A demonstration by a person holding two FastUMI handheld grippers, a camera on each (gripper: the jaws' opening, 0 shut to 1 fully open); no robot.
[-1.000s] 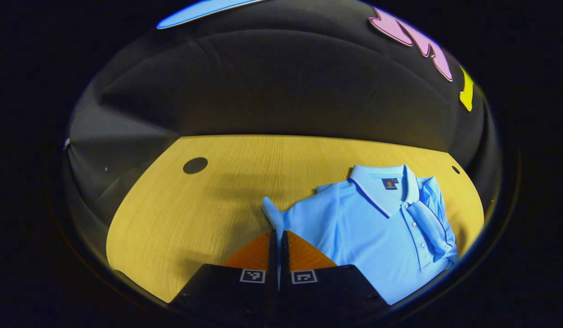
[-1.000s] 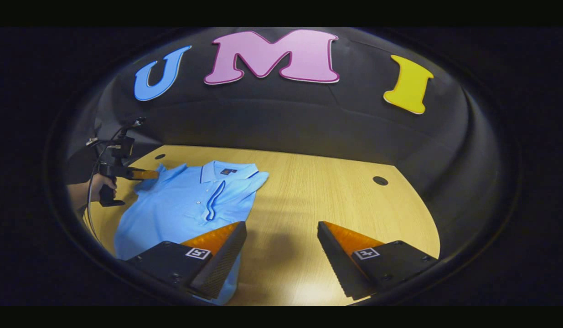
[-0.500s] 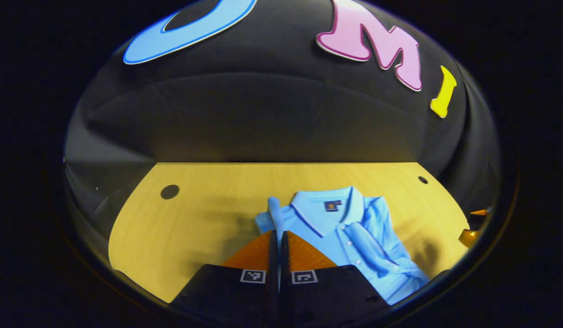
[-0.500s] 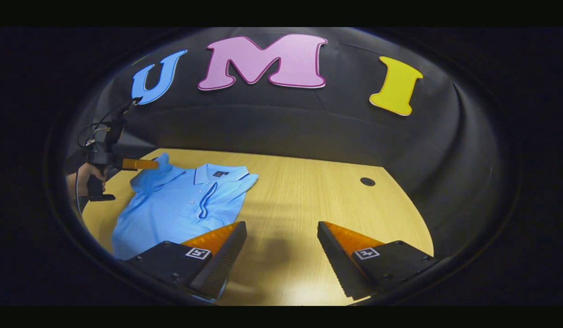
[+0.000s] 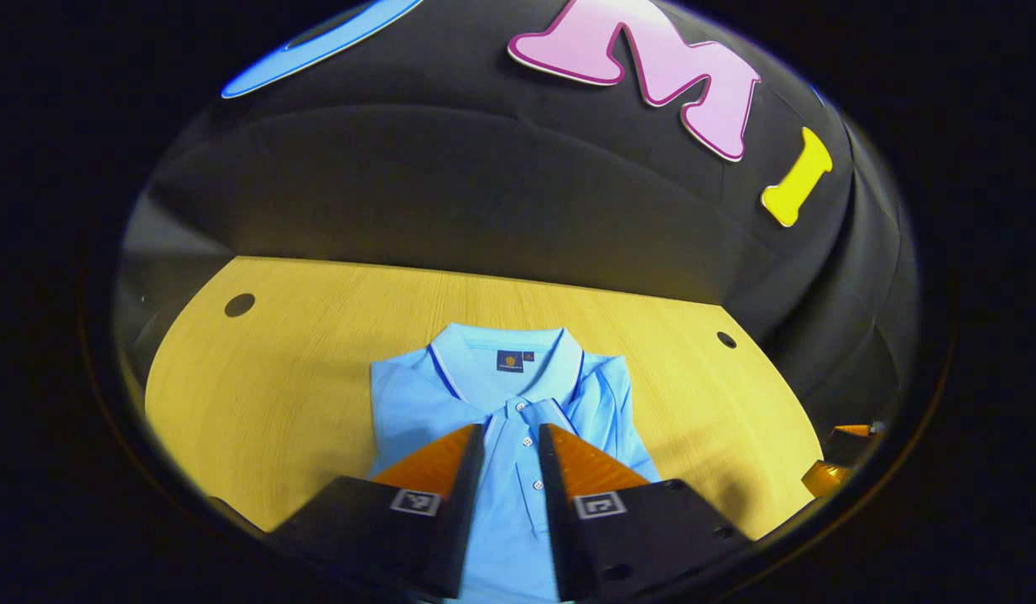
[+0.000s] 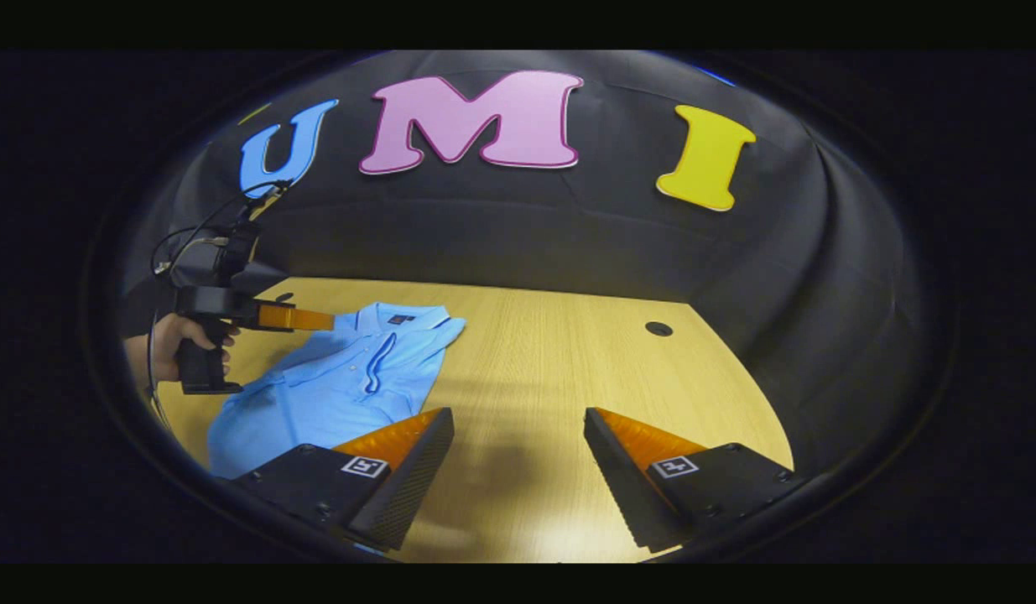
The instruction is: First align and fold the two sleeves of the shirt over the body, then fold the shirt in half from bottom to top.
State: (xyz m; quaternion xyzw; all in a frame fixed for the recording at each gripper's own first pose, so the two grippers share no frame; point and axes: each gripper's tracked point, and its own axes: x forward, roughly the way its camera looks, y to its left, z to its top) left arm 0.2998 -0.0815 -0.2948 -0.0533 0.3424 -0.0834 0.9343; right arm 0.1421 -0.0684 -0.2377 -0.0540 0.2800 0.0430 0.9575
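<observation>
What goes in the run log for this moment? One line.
stage: sleeves folded over body | shirt: flat on table | left gripper: open, above placket | right gripper: open, over table

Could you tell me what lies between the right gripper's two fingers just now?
Only bare wooden table, with shadow, shows between the right gripper's open fingers in the right gripper view; the shirt lies off to its left.

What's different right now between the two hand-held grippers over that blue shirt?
The left hand-held gripper has its fingers only slightly apart, while the right hand-held gripper is spread wide. The left one hangs over the blue polo shirt, its fingers framing the button placket; the right one is off to the side, above bare wooden table beside the shirt. What they share: neither grips any cloth.
</observation>
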